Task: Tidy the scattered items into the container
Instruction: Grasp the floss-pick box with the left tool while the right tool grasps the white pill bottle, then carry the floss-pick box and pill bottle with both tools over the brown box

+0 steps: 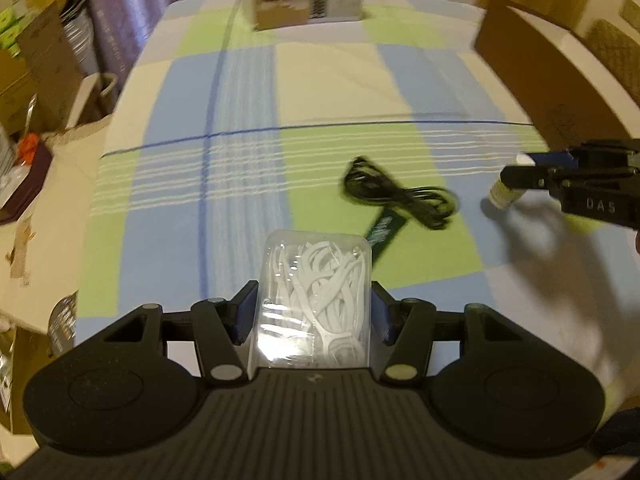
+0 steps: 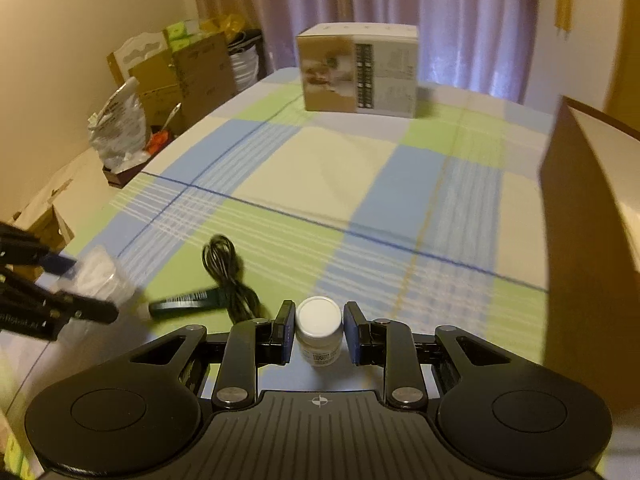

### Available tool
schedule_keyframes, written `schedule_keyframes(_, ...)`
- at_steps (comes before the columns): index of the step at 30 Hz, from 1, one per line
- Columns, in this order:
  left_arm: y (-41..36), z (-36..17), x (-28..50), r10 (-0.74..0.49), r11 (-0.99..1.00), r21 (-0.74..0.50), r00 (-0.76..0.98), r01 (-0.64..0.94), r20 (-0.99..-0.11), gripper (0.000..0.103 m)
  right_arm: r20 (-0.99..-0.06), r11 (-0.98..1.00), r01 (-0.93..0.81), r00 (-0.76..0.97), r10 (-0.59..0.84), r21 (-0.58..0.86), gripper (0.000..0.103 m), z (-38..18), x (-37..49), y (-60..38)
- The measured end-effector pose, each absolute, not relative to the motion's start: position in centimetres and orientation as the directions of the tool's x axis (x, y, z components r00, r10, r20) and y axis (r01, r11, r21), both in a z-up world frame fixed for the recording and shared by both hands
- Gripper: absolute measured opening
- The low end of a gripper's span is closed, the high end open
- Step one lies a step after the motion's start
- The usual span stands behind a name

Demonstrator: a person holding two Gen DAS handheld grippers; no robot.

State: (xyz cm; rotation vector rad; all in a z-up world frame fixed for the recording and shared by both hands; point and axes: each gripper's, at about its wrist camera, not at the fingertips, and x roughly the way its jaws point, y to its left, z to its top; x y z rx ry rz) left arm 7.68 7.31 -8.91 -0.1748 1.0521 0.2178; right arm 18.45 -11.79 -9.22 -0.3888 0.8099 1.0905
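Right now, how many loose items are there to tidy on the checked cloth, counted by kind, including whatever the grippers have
Clear tubs of white floss picks: 1, between the left gripper fingers
White-capped bottles: 1, between the right gripper fingers
Black coiled cables: 1, on the cloth
Dark green flat packets: 1, partly under the cable
Total: 4

A printed carton [image 2: 357,69] stands at the checked cloth's [image 2: 320,168] far end, before purple curtains [image 2: 400,0].
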Motion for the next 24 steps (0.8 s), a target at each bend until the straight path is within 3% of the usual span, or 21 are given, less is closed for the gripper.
schedule_keyframes(14,-6.0,-10.5,13.6,-0.154,0.985,-0.099,0.484,0.138,-0.862,0.052,-0.793,0.641,-0.764,0.345,0.501,0.073,0.023,-9.1,19.5,-24.7)
schedule_keyframes(24,-10.1,-12.9,15.4,-0.153,0.978,-0.067,0.457,0.198,-0.876,0.052,-0.812,0.676,-0.731,0.338,0.475,0.09,0.025,-9.5,19.2,-28.6)
